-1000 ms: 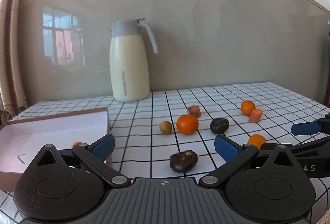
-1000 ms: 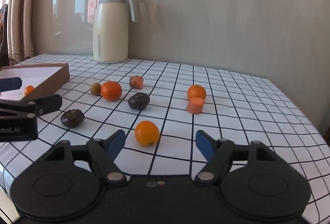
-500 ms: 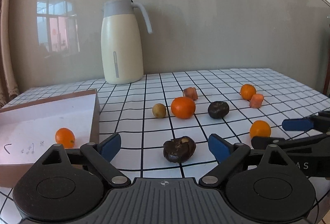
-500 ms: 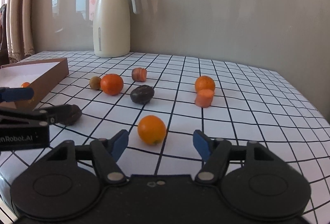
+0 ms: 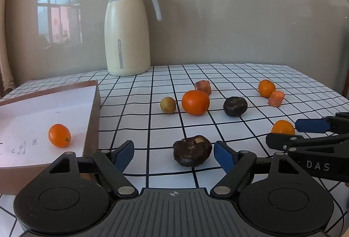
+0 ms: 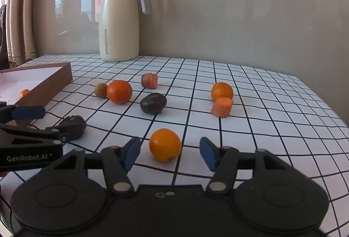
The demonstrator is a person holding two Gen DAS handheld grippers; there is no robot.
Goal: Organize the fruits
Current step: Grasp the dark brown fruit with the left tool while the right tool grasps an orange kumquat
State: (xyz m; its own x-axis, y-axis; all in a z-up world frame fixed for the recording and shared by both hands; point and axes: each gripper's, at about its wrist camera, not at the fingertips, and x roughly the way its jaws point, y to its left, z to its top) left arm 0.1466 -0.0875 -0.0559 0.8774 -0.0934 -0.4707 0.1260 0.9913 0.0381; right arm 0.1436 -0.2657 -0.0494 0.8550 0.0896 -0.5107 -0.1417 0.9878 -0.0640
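A dark brown fruit (image 5: 192, 150) lies on the checked tablecloth between the fingers of my left gripper (image 5: 174, 155). The jaws are closing, and gaps still show on both sides of the fruit. In the right wrist view a small orange (image 6: 165, 145) sits between the fingers of my right gripper (image 6: 170, 153). Those jaws are also closing, with the pads clear of the peel. At the left stands a brown box (image 5: 93, 110) with one small orange (image 5: 59, 135) inside.
Further back lie a large orange (image 5: 195, 102), a yellowish round fruit (image 5: 168, 104), a second dark fruit (image 5: 235, 106), two carrot pieces (image 5: 203, 86) (image 5: 276, 98) and another orange (image 5: 266, 88). A cream jug (image 5: 127, 40) stands by the wall.
Both grippers moved forward and down, and their jaws narrowed. The dark fruit and the small orange now sit between the fingers. The orange in the box came into the left view.
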